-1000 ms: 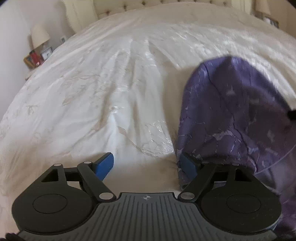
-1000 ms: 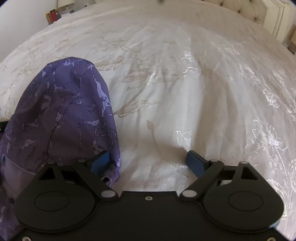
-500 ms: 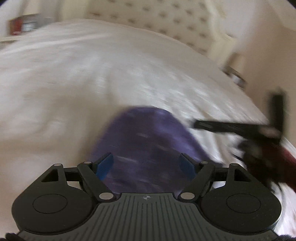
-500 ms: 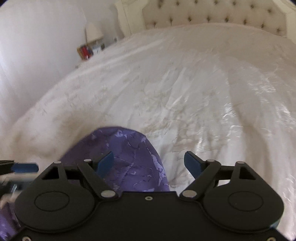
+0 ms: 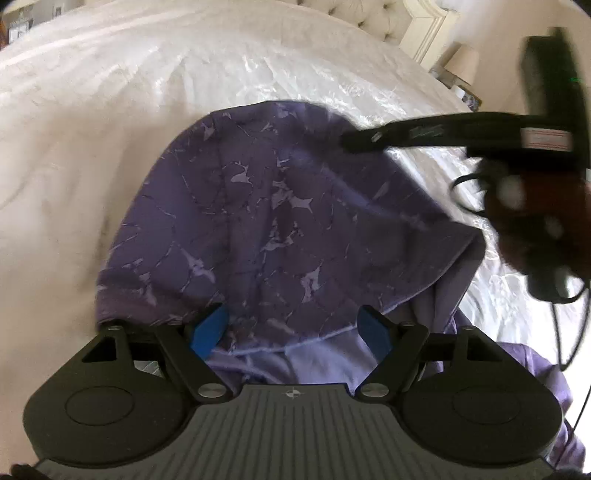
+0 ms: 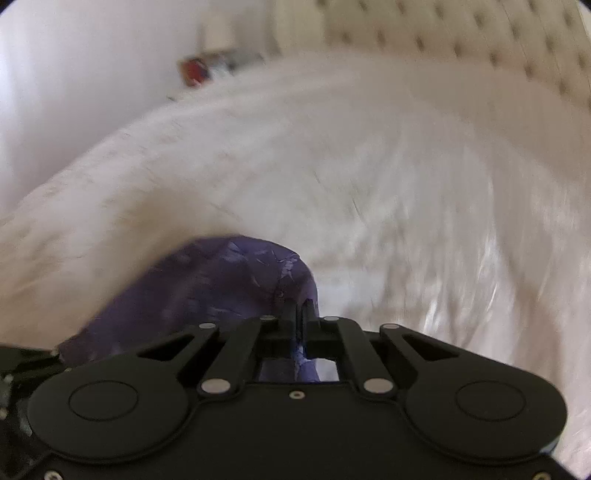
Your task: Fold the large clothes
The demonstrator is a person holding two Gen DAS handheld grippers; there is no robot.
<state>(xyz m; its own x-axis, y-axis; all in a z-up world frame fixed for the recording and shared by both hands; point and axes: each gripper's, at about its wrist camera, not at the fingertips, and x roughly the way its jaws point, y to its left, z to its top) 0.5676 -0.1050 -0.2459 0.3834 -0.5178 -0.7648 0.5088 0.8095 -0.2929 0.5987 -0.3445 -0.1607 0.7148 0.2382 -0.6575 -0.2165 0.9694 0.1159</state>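
Clearly soft goods: the purple garment (image 5: 266, 221) drapes and creases under its own weight, so I judge it light, limp and slightly slippery, with no stiffness to hold a fold unaided. Best hold looks like a hem or corner, pinched through both layers; a mid-panel pinch would only bunch it.

Appearance: dark purple cloth with a paler marbled, crackle-like print; a plain lavender inner face shows along the turned-over edge nearest my left tool. Already doubled over at least once, rounded outline, lying on the bed (image 5: 110, 110).

Left tool (image 5: 291, 330): blue pads spread wide apart, nothing between them, hovering over the near edge of the garment. Right tool (image 6: 300, 314): fingers pressed together with purple cloth caught between them, at the garment's far right edge; the left view shows it reaching in from the right. Right view is motion-blurred, so I cannot tell how much cloth is pinched.

Outward: white embroidered bedspread, tufted headboard (image 5: 373, 18), lamp (image 5: 461, 61) beside the bed.
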